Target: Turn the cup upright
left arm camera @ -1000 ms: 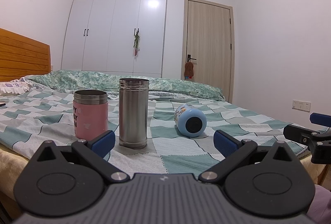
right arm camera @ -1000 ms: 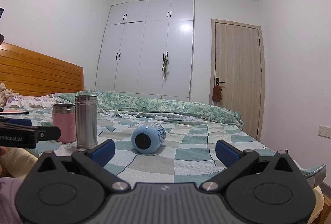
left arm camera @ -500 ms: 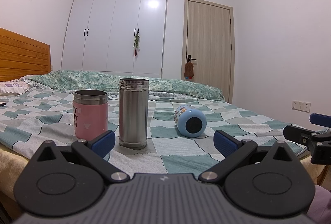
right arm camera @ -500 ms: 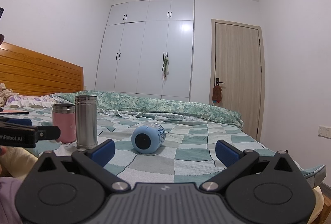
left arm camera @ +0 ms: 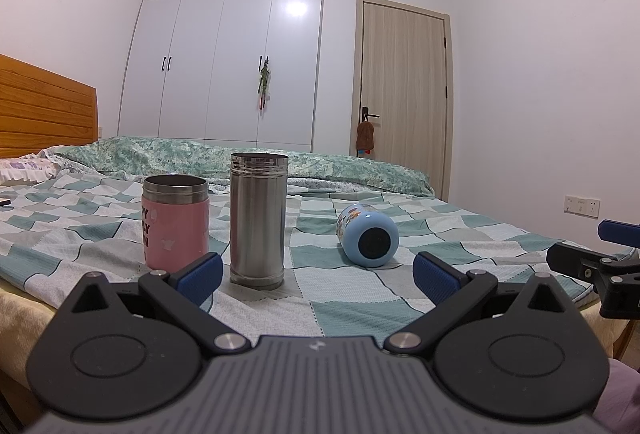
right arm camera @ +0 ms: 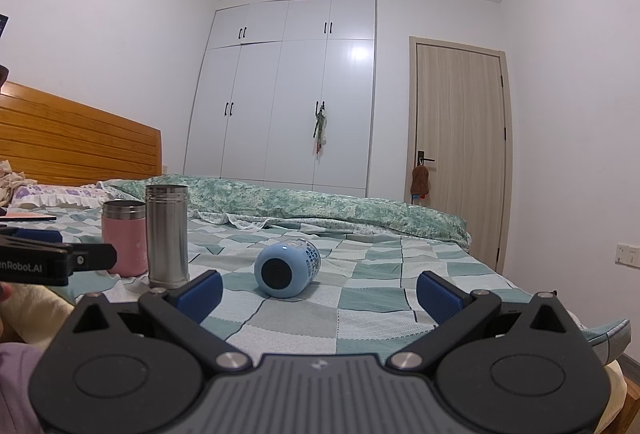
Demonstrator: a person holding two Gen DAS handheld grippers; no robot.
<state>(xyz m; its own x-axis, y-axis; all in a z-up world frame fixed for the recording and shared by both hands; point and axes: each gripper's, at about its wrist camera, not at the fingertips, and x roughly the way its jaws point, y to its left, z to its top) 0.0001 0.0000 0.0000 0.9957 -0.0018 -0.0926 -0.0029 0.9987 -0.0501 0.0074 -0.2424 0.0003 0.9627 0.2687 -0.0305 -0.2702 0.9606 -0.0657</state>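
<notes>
A light blue cup lies on its side on the checked bedspread, its dark round base facing me; it also shows in the right wrist view. A pink cup and a taller steel cup stand upright to its left; both show in the right wrist view, pink cup, steel cup. My left gripper is open and empty, short of the cups near the bed's front edge. My right gripper is open and empty, short of the blue cup.
The bed carries a folded green duvet behind the cups. A wooden headboard is at the left. A white wardrobe and a door stand behind. The right gripper's tip shows at the left view's right edge.
</notes>
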